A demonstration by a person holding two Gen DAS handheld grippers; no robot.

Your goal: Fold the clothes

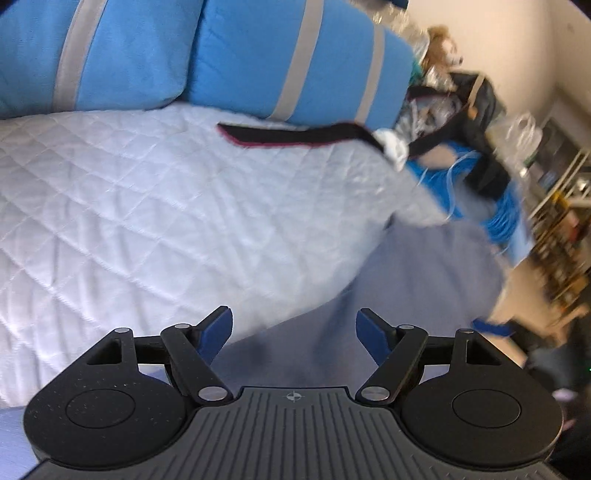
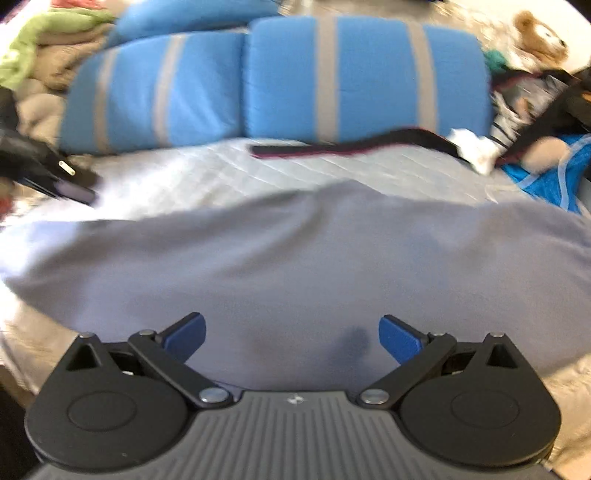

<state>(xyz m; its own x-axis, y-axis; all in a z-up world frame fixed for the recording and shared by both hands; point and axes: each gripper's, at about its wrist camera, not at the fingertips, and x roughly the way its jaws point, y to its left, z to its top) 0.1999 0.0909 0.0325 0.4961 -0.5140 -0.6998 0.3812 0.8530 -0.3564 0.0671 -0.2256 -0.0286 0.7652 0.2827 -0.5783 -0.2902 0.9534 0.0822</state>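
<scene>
In the left wrist view, a white quilt [image 1: 129,206] covers the bed, with two blue pillows [image 1: 258,59] striped in grey along its far side. A black strap [image 1: 295,134] with a red edge lies on the quilt just below the pillows. The left gripper [image 1: 294,332] hangs over the near edge of the bed, its blue-padded fingers [image 1: 218,332] spread wide and holding nothing. To the right of the quilt the grey cloth [image 1: 424,280] lies spread, reaching under the gripper. Beyond it sits a blurred heap of dark clothes [image 1: 476,110] and a blue garment [image 1: 506,218], then shelves [image 1: 565,206] by the wall.

In the right wrist view, a green cloth [image 2: 40,37] and beige clothes [image 2: 44,88] are piled at far left, with a dark object [image 2: 55,173] near them on the quilt [image 2: 207,173]. The cloth [image 2: 295,266] fills the middle of the bed, lying flat across its width. The right gripper [image 2: 292,334] hovers just above the cloth's near part, fingers [image 2: 184,336] wide apart and empty. At upper right a plush toy [image 2: 539,33] sits past the pillows [image 2: 351,74].
</scene>
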